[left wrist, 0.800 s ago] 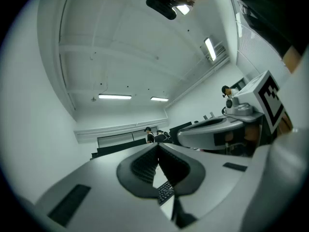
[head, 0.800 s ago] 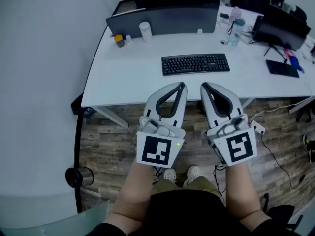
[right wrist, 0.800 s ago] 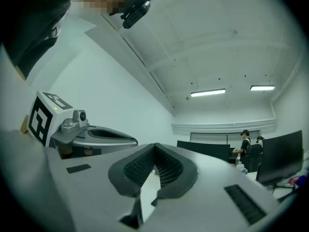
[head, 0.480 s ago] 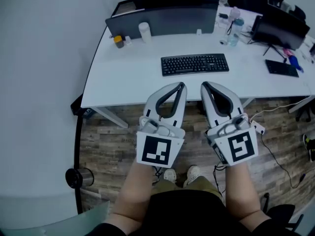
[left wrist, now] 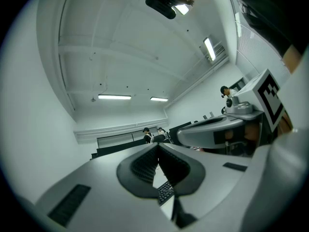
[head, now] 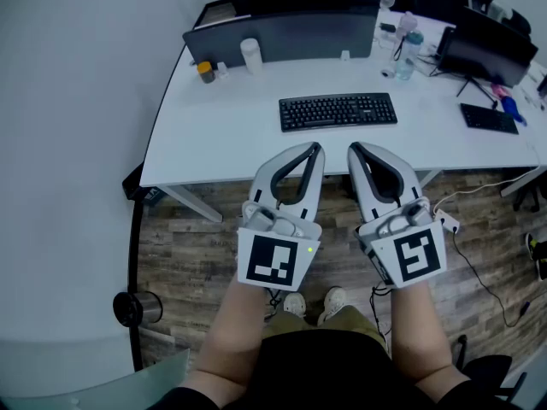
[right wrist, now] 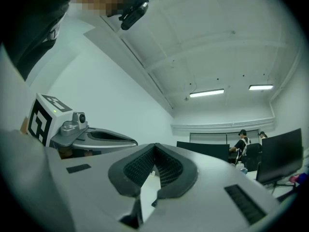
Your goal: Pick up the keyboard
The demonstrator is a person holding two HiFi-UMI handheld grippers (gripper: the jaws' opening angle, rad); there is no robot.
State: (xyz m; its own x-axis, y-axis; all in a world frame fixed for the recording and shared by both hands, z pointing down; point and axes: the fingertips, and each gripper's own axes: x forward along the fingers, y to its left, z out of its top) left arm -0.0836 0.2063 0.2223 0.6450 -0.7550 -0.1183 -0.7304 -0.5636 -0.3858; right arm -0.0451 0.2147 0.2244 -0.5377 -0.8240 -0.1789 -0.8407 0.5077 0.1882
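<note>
Bare desk (head: 231,135) surrounds the keyboard (head: 338,111); cup (head: 251,55) and divider (head: 282,34) stand well behind it.

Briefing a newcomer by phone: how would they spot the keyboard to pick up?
Find the white desk with the grey divider panel along its far edge. The black keyboard lies alone mid-desk before that panel, bigger than the dark keyboard beside the monitor at right.

White rectangular desk top (head: 214,135) carries a grey partition screen (head: 282,34) along its far edge. In front of the screen stand a white cylindrical container (head: 252,55) and, to its left, a small amber jar with a dark lid (head: 206,72). A black monitor (head: 489,56) sits far right. Below is a wood-plank floor (head: 184,237), with a shiny metal cylindrical bin (head: 137,307) at its left edge. Two people (right wrist: 240,144) stand in the background under long ceiling strip lights (right wrist: 206,93).
</note>
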